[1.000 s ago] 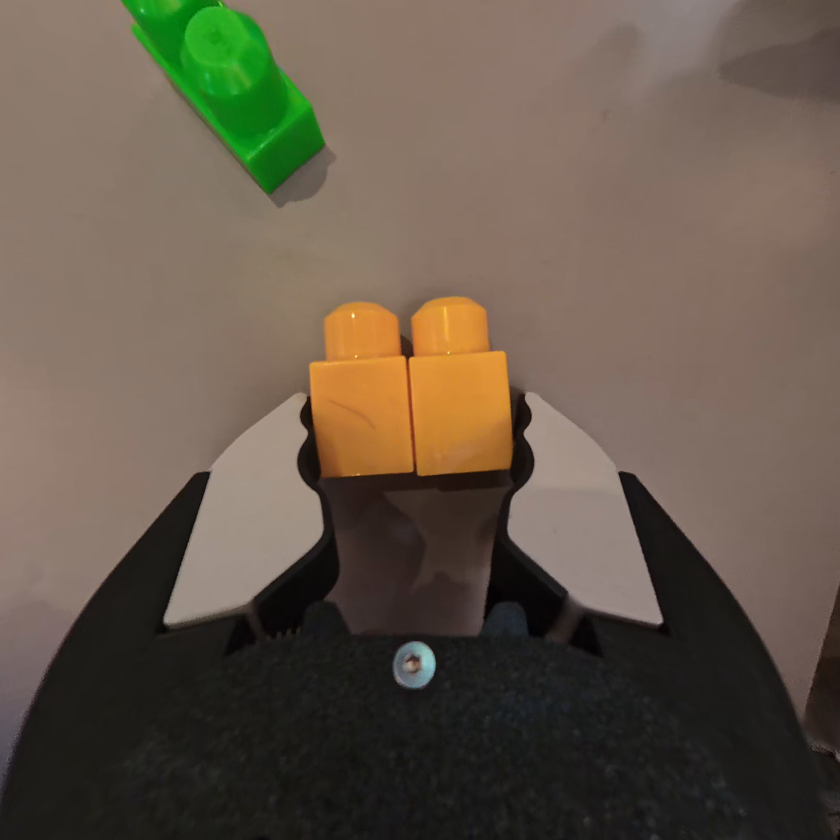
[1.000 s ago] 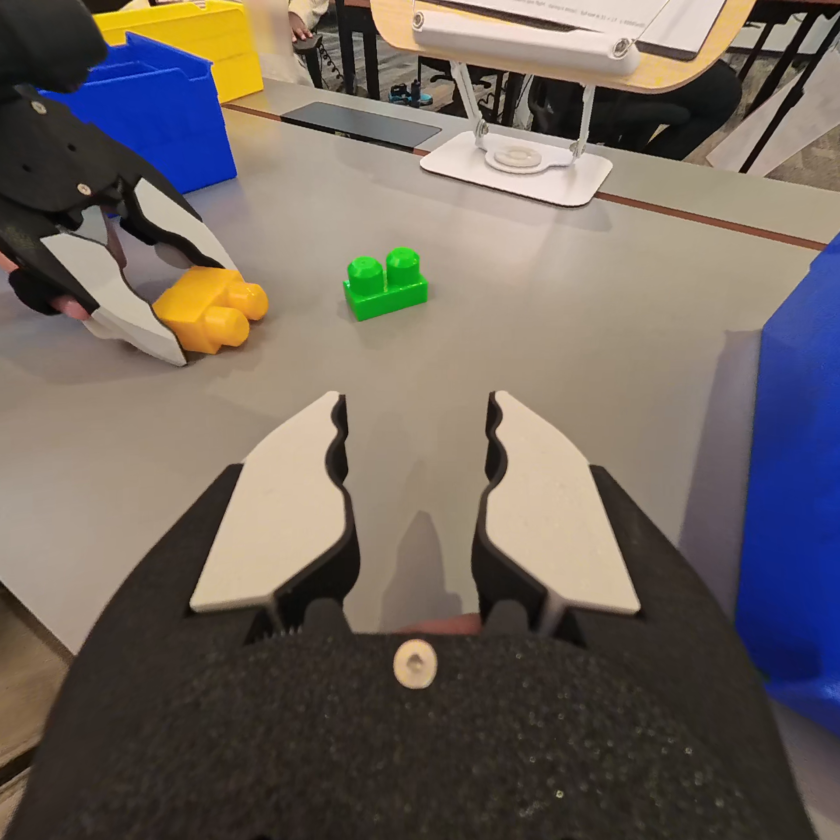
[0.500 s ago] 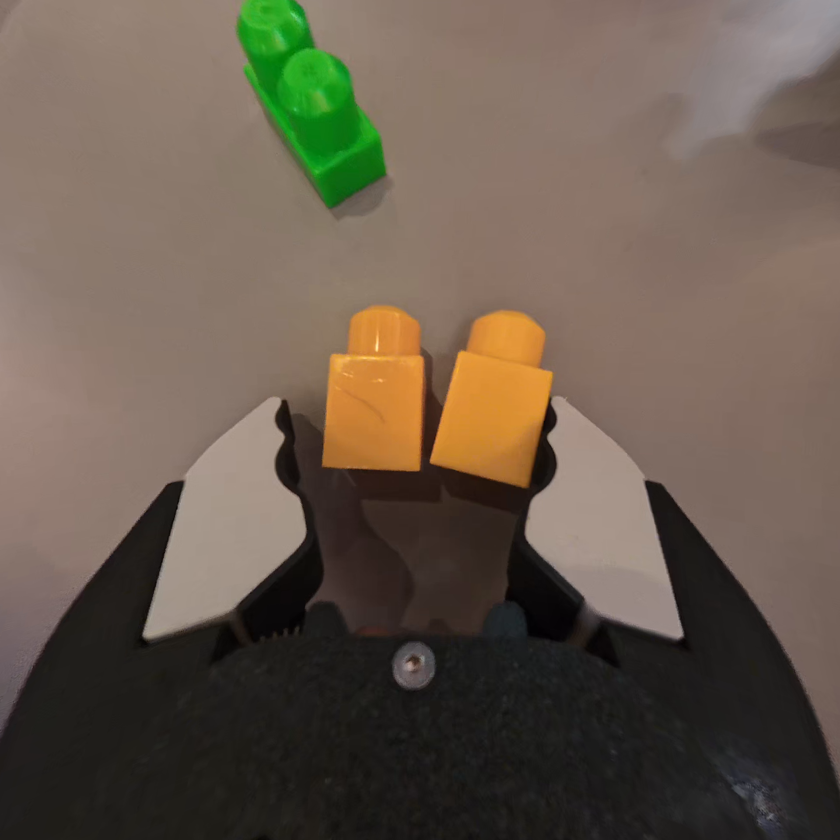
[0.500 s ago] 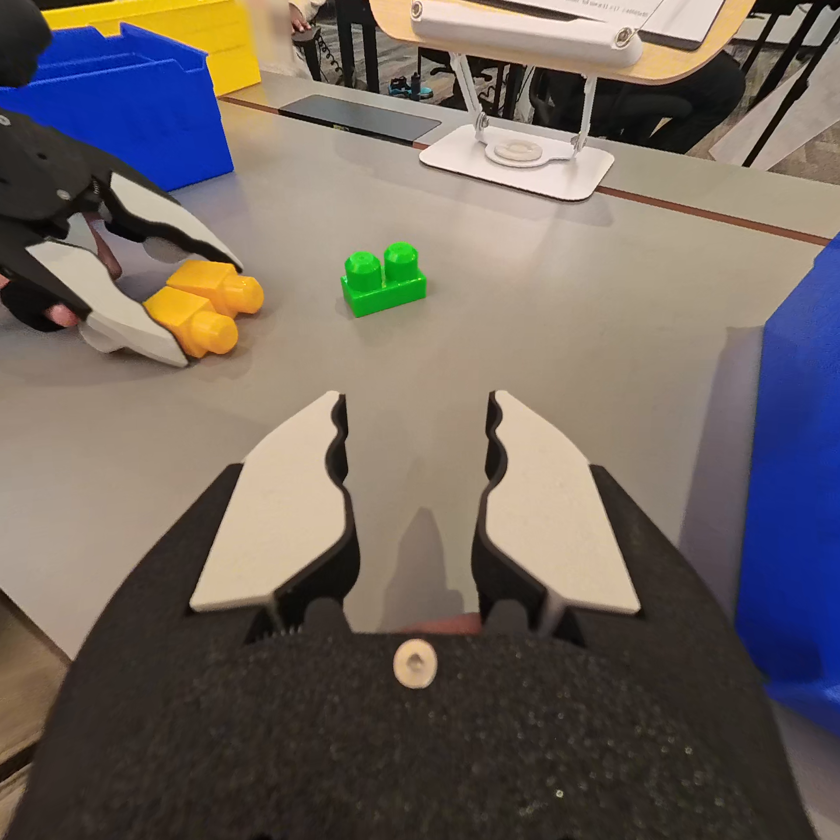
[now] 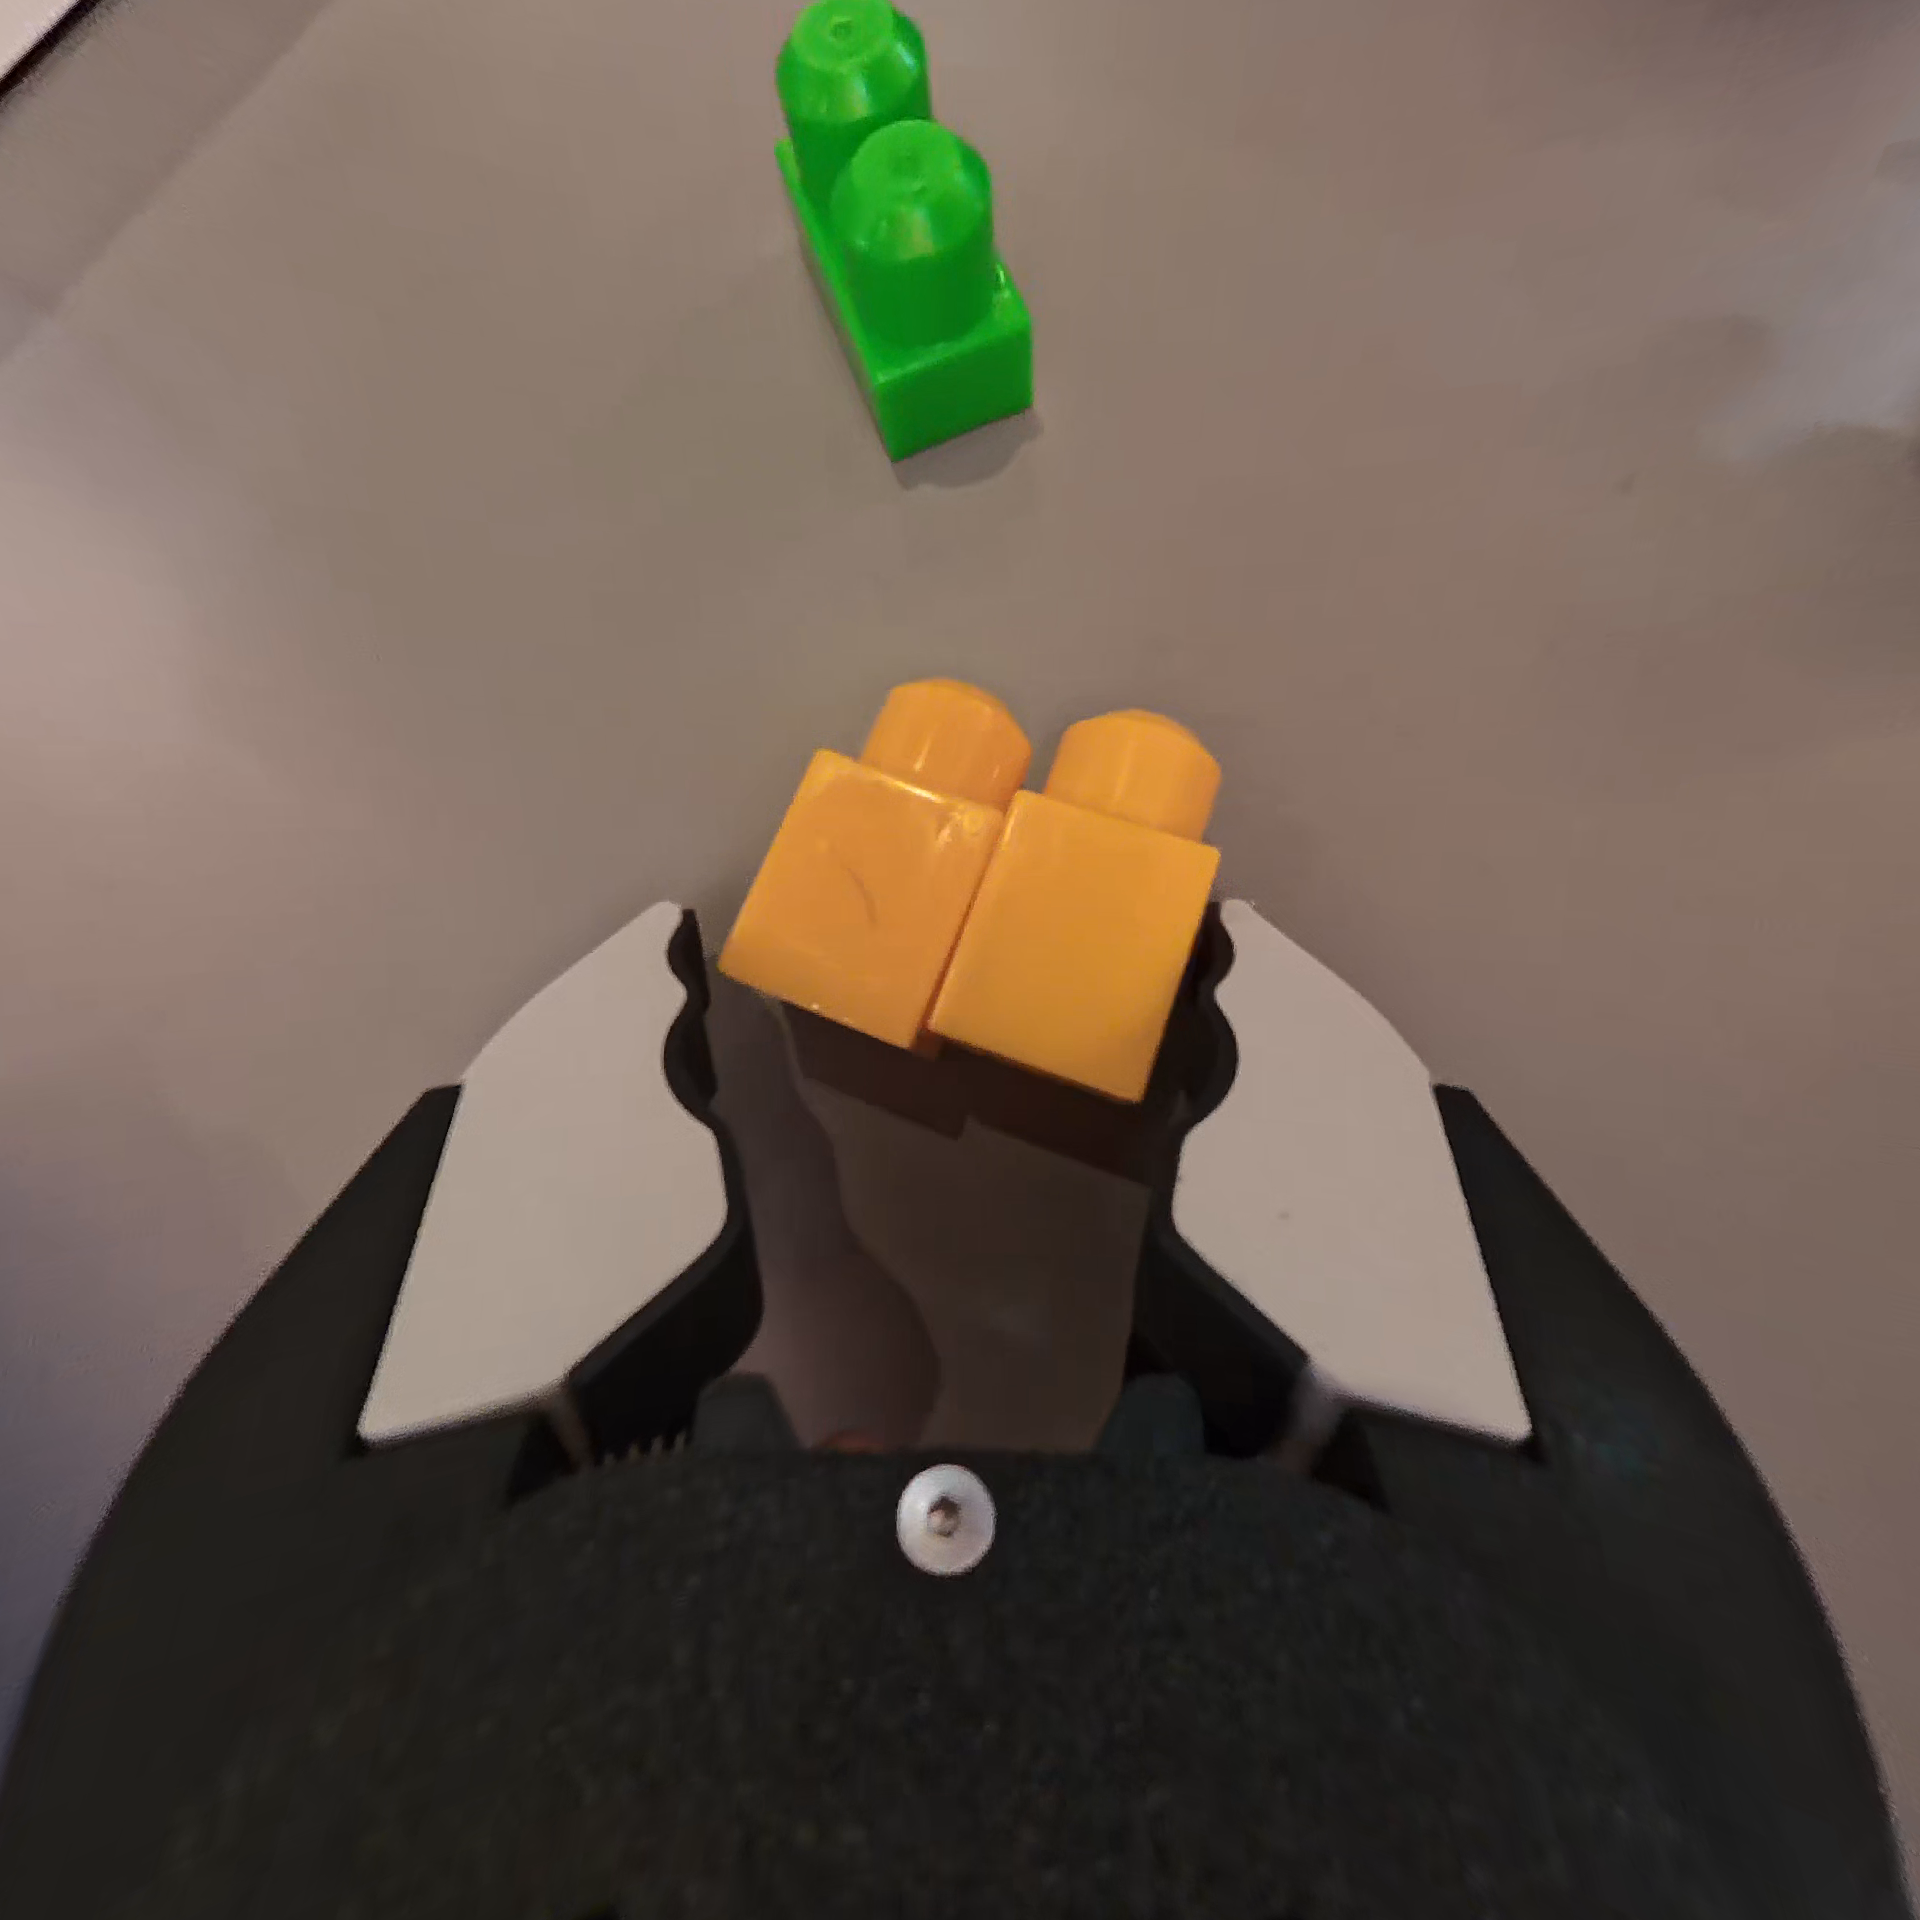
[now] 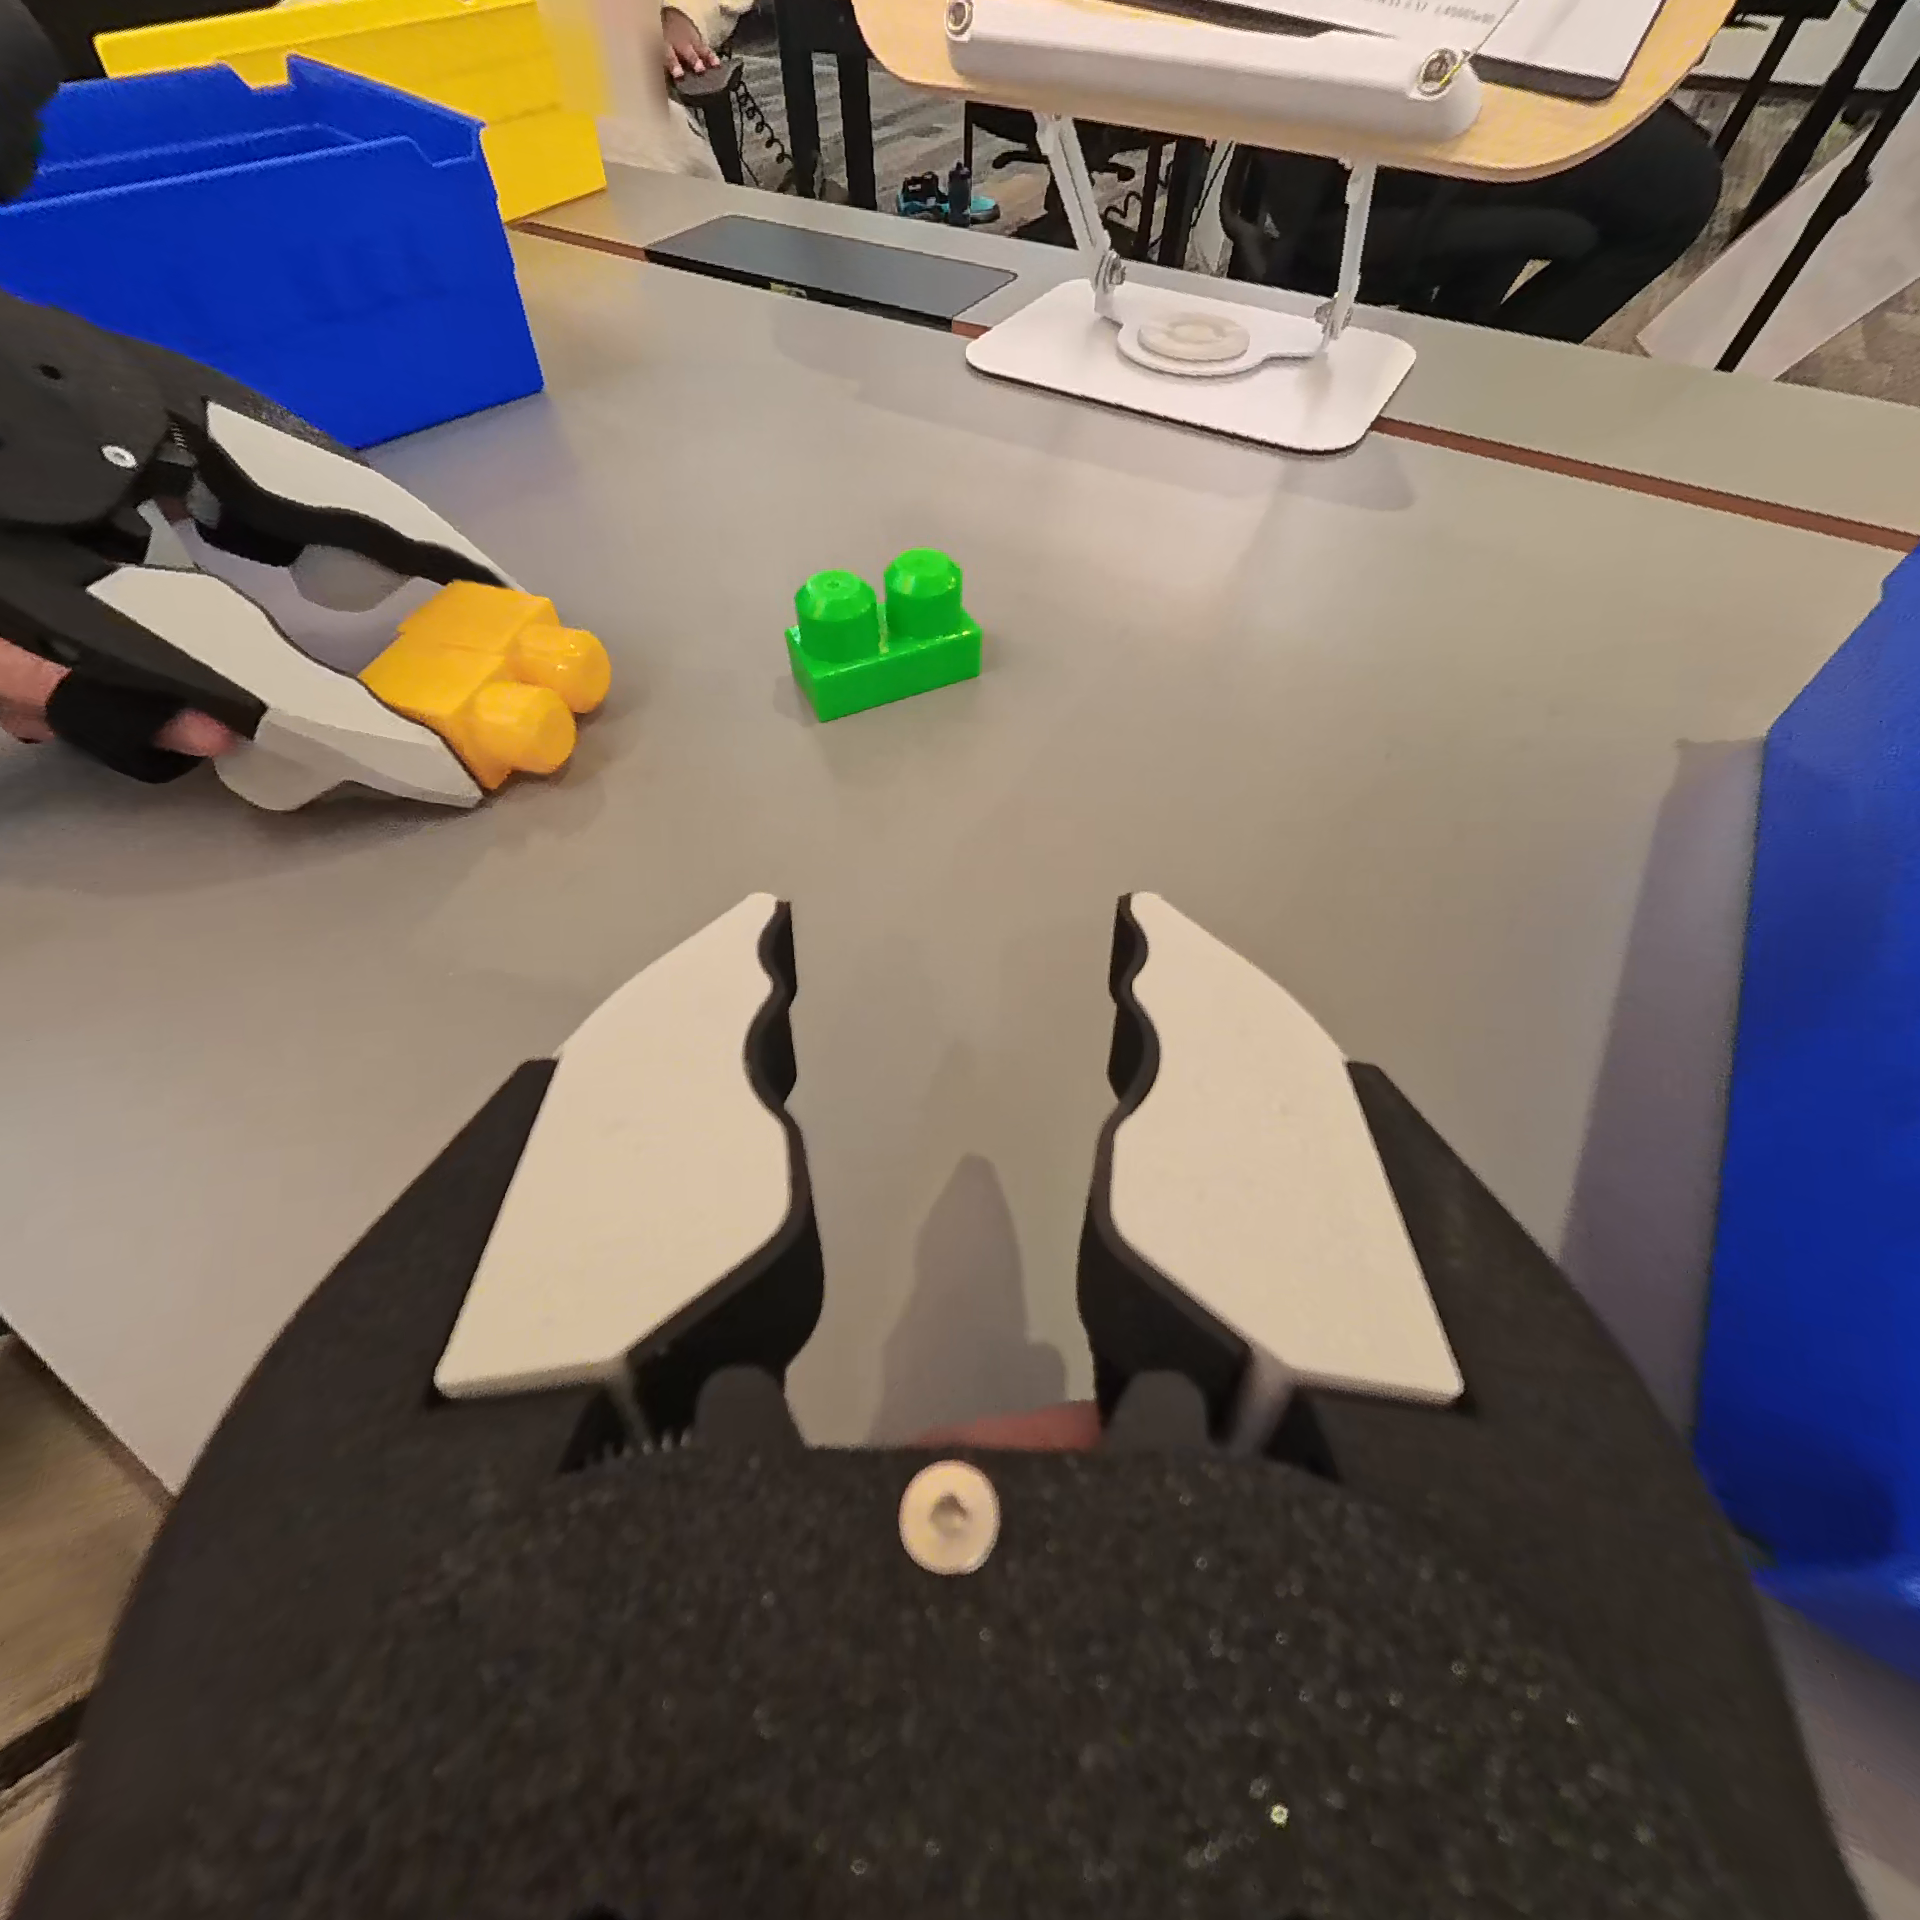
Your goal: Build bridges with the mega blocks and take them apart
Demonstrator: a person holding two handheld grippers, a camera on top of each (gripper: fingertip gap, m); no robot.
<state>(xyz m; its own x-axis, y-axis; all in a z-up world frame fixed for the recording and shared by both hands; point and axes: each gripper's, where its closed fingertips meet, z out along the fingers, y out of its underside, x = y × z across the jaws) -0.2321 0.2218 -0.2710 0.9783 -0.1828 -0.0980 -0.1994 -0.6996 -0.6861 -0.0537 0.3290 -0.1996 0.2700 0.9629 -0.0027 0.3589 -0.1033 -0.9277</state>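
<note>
Left claw (image 5: 951,940) | re-clenched on two orange blocks (image 5: 966,925), which had splayed | right claw (image 6: 951,935) released, idle | green block (image 6: 883,644) untouched.

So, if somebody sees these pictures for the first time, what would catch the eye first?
Probably the two orange single-stud blocks, lying on their sides, side by side, between the fingers of the left claw on the grey table. Next, the bright green two-stud block standing upright alone in the middle. The right claw hangs open and empty, beside a blue bin.
</note>
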